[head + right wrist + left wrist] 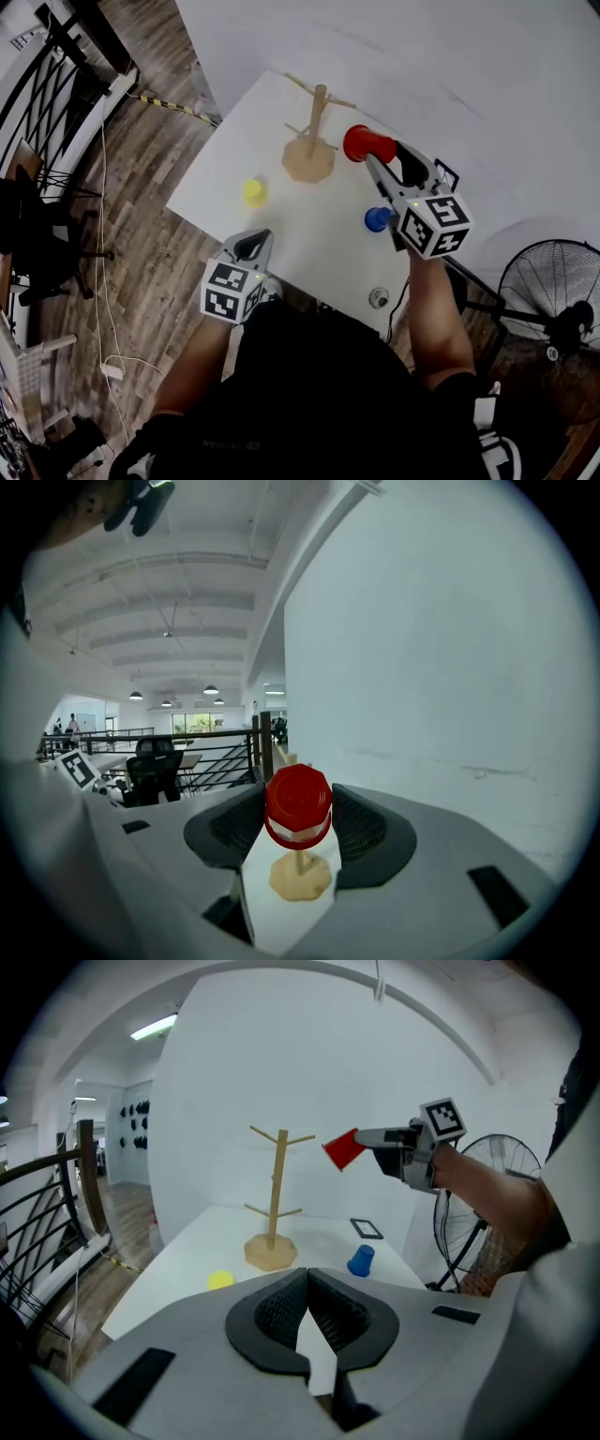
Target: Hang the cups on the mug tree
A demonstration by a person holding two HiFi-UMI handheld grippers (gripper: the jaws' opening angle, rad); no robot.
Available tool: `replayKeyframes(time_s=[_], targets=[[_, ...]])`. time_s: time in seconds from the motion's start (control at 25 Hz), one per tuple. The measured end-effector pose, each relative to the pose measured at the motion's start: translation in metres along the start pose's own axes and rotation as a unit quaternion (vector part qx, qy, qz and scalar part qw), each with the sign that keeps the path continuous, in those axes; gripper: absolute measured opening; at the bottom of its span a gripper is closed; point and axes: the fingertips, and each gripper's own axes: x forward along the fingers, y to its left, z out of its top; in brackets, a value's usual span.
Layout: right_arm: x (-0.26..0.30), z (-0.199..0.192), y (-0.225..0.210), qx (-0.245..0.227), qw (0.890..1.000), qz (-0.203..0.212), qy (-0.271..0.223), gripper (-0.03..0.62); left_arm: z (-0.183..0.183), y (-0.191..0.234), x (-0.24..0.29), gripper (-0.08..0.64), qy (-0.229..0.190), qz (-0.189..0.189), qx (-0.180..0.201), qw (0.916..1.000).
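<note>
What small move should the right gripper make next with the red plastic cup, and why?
Probably carry the red plastic cup across to an upper peg of the wooden mug tree. The right gripper is clamped on it, holding it in the air about level with the tree's top but clear of it to one side, and every peg looks bare.

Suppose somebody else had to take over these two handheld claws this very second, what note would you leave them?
Right gripper: shut on the red cup, held in the air beside the mug tree.
Left gripper: shut, empty, at the table's near edge.
Yellow cup and blue cup: on the table.
Done: nothing hung; the pegs are bare.
Left: hang all three cups.
</note>
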Motion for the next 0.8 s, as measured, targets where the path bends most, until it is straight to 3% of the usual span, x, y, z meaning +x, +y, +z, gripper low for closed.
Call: replayKeyframes(time_s=[0.28, 0.8], targets=[[0.018, 0.034, -0.015, 0.004, 0.999, -0.027, -0.029, 0.221, -0.004, -0.001, -0.004, 0.015, 0.002, 0.001, -0.004, 1.0000], [0.076, 0.013, -0.011, 0.004, 1.000, -0.004, 0.012, 0.222, -0.011, 0.005, -0.013, 0.015, 0.003, 0.014, -0.012, 0.9998]])
